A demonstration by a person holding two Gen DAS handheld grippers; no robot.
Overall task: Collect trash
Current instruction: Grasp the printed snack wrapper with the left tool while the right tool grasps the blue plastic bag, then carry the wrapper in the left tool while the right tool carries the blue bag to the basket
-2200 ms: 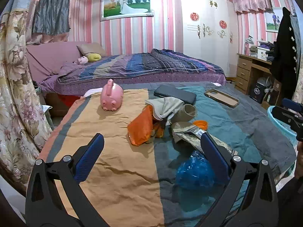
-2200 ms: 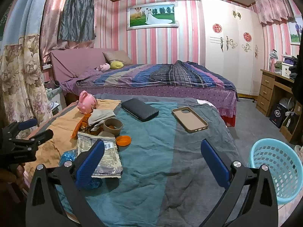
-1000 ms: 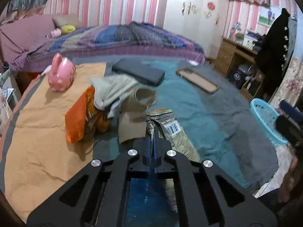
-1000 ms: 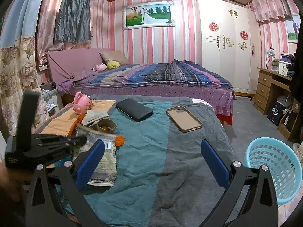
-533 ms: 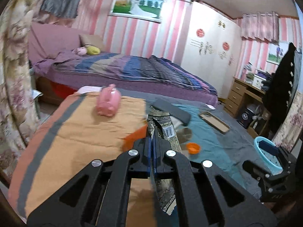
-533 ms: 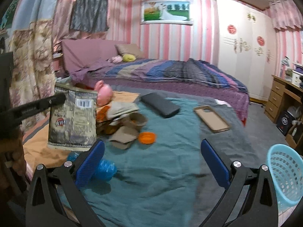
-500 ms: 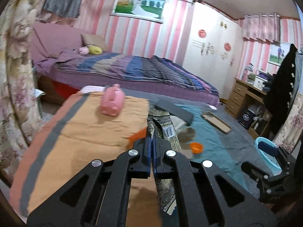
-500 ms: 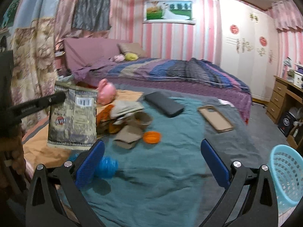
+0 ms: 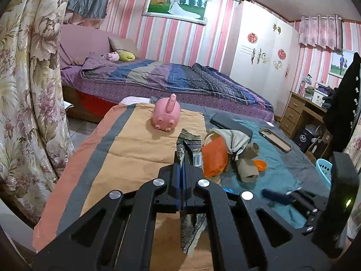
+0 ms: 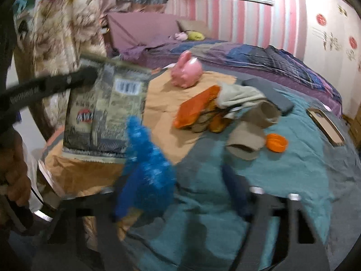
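My left gripper (image 9: pixel 181 158) is shut on a grey foil snack bag (image 9: pixel 188 143), held in the air and seen edge-on. The right wrist view shows the same snack bag (image 10: pixel 106 113) hanging flat from the left gripper (image 10: pixel 90 76) above the bed's near left corner. My right gripper (image 10: pixel 191 192) is blurred, low over the bedspread, and its jaws are closing. A crumpled blue plastic wrapper (image 10: pixel 146 171) stands between them against the left finger; the right finger (image 10: pixel 234 192) is still apart from it. Further trash lies in a heap: an orange packet (image 10: pixel 196 106), a brown paper cup (image 10: pixel 246 142) and an orange cap (image 10: pixel 276 143).
A pink piggy bank (image 9: pixel 167 115), a dark case (image 9: pixel 227 124) and a phone case (image 9: pixel 275 140) lie on the bed. A light blue basket (image 9: pixel 323 169) stands on the floor at the right. A flowered curtain (image 9: pixel 27 90) hangs at the left. A hand (image 10: pixel 13 169) grips the left tool.
The left gripper has lifted the snack bag off the bedspread and carried it left. The right gripper has dropped onto the blue wrapper and its jaws have narrowed.
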